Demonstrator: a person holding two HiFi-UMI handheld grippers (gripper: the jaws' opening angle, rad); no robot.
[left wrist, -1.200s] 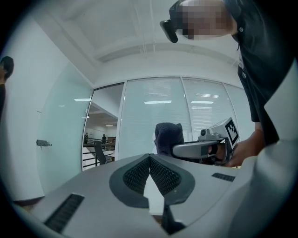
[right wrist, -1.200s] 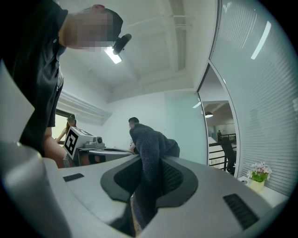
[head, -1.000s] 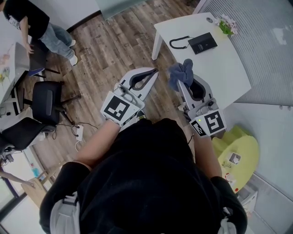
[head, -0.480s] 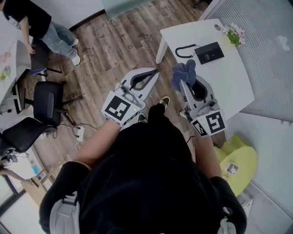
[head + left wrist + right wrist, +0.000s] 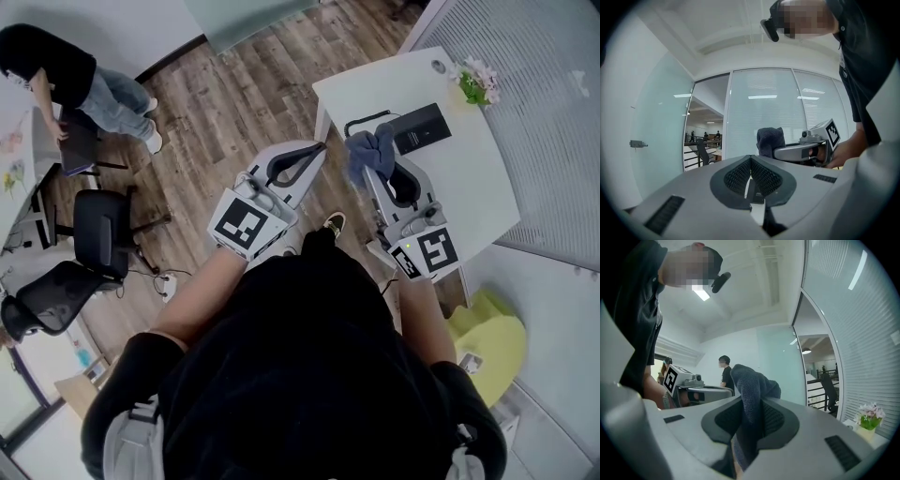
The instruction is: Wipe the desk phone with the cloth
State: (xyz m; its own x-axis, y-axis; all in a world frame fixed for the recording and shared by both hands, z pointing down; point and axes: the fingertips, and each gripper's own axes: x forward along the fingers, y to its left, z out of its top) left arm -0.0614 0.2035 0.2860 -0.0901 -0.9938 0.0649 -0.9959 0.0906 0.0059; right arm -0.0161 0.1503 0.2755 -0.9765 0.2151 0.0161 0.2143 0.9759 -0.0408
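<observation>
Desk phone point(image 5: 419, 127) lies flat on the white table point(image 5: 469, 178), its cord point(image 5: 364, 120) looped at its left. It looks light and hard, likely to skid, so steady the body. The soft, limp cloth point(image 5: 371, 150) is pinched in the right gripper point(image 5: 373, 172), near the phone. The left gripper point(image 5: 319, 147) is closed on nothing. Flowers point(image 5: 476, 82) sit beyond, clear of the approach.

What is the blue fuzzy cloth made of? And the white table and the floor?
The cloth looks like soft dark blue terry or microfiber: fuzzy surface, bunched folds. The table has a smooth matte white top, maybe laminate or paint. The floor looks like wood or wood-look planks: grain and seams show.
</observation>
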